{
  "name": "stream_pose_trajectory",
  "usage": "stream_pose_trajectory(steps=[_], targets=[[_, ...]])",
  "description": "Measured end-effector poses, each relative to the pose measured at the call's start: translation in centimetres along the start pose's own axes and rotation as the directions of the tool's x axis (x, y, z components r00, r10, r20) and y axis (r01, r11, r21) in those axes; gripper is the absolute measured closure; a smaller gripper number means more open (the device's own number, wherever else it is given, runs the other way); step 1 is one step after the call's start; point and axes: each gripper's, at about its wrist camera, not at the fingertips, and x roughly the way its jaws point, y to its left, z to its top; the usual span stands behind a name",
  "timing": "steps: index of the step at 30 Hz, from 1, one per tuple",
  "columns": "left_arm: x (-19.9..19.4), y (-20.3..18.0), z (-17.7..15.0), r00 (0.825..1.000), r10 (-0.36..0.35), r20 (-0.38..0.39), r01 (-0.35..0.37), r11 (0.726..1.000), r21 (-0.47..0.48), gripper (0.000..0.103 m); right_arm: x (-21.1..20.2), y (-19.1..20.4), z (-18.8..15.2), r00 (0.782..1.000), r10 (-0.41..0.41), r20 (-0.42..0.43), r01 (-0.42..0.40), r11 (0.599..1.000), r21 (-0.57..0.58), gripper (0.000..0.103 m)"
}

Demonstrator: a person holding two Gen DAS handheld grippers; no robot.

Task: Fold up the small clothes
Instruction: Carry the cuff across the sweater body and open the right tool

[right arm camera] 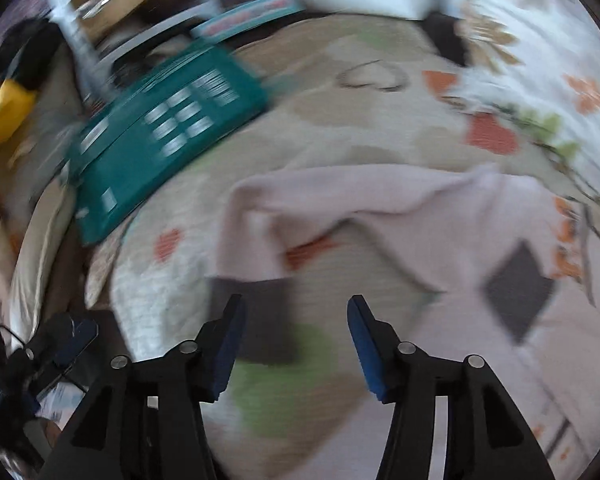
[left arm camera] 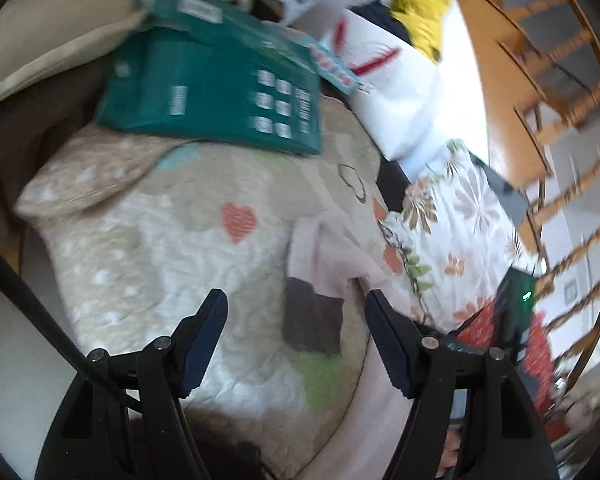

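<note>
Through the left wrist camera I see my left gripper (left arm camera: 296, 312) with its jaws wide apart and nothing between the blue pads (left arm camera: 204, 344); it hangs over a quilt (left arm camera: 148, 240) in beige and white, printed with hearts; a small pale pink garment (left arm camera: 324, 256) lies on the quilt just ahead of the fingers, with a dark square patch (left arm camera: 312, 316) showing in the gap between them; the garment runs off to the right, toward a floral cloth (left arm camera: 452, 232) that lies beside the quilt; farther up, a green box (left arm camera: 216, 80) rests on the quilt's far end; a beige pillow (left arm camera: 56, 40) sits to its left, and a white bag (left arm camera: 396, 92) with red marks to its right; a wooden railing (left arm camera: 560, 128) curves along the right edge.

Through the right wrist camera, much blurred, I see my right gripper (right arm camera: 296, 336) with its jaws parted and empty; the pads (right arm camera: 228, 352) touch nothing; the pink garment (right arm camera: 380, 204) is spread on the quilt (right arm camera: 340, 128) ahead of the fingers and to the right, rumpled, one fold lifted; one dark patch (right arm camera: 252, 304) lies just in front of the left finger, and another (right arm camera: 520, 292), diamond-like, lies on the garment at the right; the green box (right arm camera: 168, 132) sits tilted at upper left; the floral cloth (right arm camera: 540, 60) fills the upper right; at the lower left edge the other gripper's finger (right arm camera: 76, 340) shows.
</note>
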Motion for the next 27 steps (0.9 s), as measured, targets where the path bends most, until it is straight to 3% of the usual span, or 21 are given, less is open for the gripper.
stream_pose_trajectory(steps=[3, 7, 8, 9, 10, 12, 15, 20, 22, 25, 27], targets=[[-0.9, 0.8, 0.2, 1.0, -0.029, -0.01, 0.029, 0.999, -0.042, 0.033, 2.7, 2.0, -0.5, 0.997, -0.058, -0.046, 0.056, 0.998, -0.043, 0.043], [-1.0, -0.5, -0.1, 1.0, -0.018, -0.017, 0.018, 1.0, 0.016, 0.033, 6.5, 1.9, -1.9, 0.985, -0.106, -0.14, 0.103, 0.994, -0.03, 0.043], [-1.0, -0.9, -0.2, 1.0, -0.013, -0.023, 0.014, 1.0, 0.028, 0.032, 6.3, 1.9, -2.2, 0.988, -0.105, -0.115, 0.102, 0.994, -0.035, 0.055], [-1.0, -1.1, -0.4, 1.0, -0.008, -0.027, 0.009, 0.999, 0.038, 0.031, 5.9, 1.8, -2.2, 0.991, -0.085, -0.106, 0.081, 0.996, -0.037, 0.086], [-1.0, -1.3, -0.5, 1.0, -0.005, -0.029, 0.007, 0.999, 0.046, 0.03, 5.3, 1.5, -2.0, 0.992, -0.058, -0.11, 0.057, 0.998, -0.012, 0.093], [-0.8, -2.0, -0.7, 0.999, 0.007, -0.037, -0.004, 0.998, 0.067, 0.03, 3.0, 0.3, -1.5, 0.997, -0.009, -0.075, 0.012, 0.999, 0.035, 0.094], [-0.3, -3.4, -0.7, 0.998, 0.014, -0.055, -0.009, 0.995, 0.099, 0.029, -2.5, -2.2, -0.7, 0.999, -0.023, 0.028, 0.021, 0.997, 0.074, 0.094], [2.5, -9.0, -2.2, 0.991, 0.027, -0.128, 0.008, 0.964, 0.267, 0.023, -12.0, -10.3, -2.0, 0.985, -0.126, 0.118, 0.1, 0.973, 0.21, 0.094], [4.5, -11.3, -3.7, 0.983, 0.018, -0.183, 0.04, 0.95, 0.31, 0.022, -15.3, -15.6, -3.9, 0.973, -0.2, 0.115, 0.159, 0.942, 0.296, 0.094], [8.1, -14.0, -6.2, 0.964, 0.013, -0.266, 0.075, 0.944, 0.32, 0.022, -18.8, -23.6, -7.8, 0.94, -0.338, 0.051, 0.285, 0.857, 0.429, 0.094], [10.3, -15.1, -7.5, 0.952, 0.015, -0.304, 0.085, 0.946, 0.313, 0.022, -19.8, -28.0, -10.6, 0.892, -0.451, -0.028, 0.409, 0.779, 0.476, 0.094]])
